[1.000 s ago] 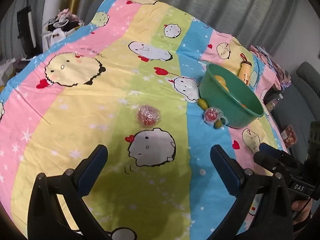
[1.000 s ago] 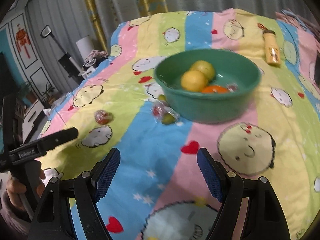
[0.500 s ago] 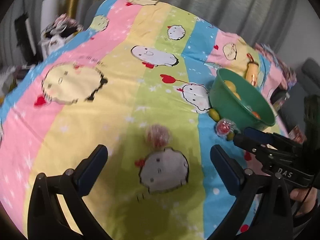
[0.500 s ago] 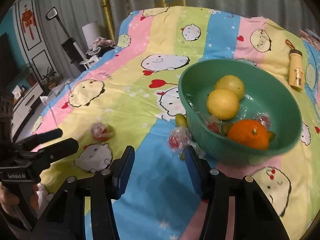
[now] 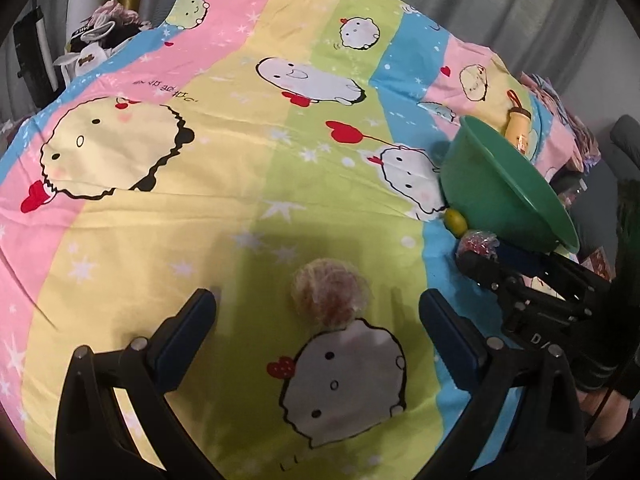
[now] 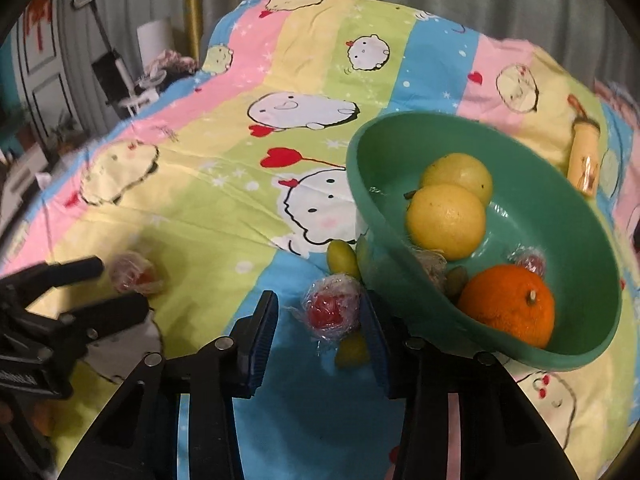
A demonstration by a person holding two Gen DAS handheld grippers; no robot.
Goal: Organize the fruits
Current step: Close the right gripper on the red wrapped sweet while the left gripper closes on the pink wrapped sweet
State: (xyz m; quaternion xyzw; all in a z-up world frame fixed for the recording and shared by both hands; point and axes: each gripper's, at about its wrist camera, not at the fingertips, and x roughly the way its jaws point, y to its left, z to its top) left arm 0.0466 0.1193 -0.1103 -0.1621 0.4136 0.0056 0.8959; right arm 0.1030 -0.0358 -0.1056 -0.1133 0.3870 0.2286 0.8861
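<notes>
Both open, empty grippers, right gripper [image 6: 320, 324] and left gripper [image 5: 318, 312], are being centred around separate cling-wrapped red fruits [image 6: 331, 307] [image 5: 330, 298] on the bed, squeezing gently advised.

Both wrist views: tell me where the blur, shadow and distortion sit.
Left wrist view: the wrapped fruit between the open fingers is smeared, the gripper's shadow darkens the sheet around it, and the fisheye bulges the stripes. Right wrist view: the left edge by the other gripper is motion-blurred, while the bowl and orange stay sharp; dark vignette in every corner.
</notes>
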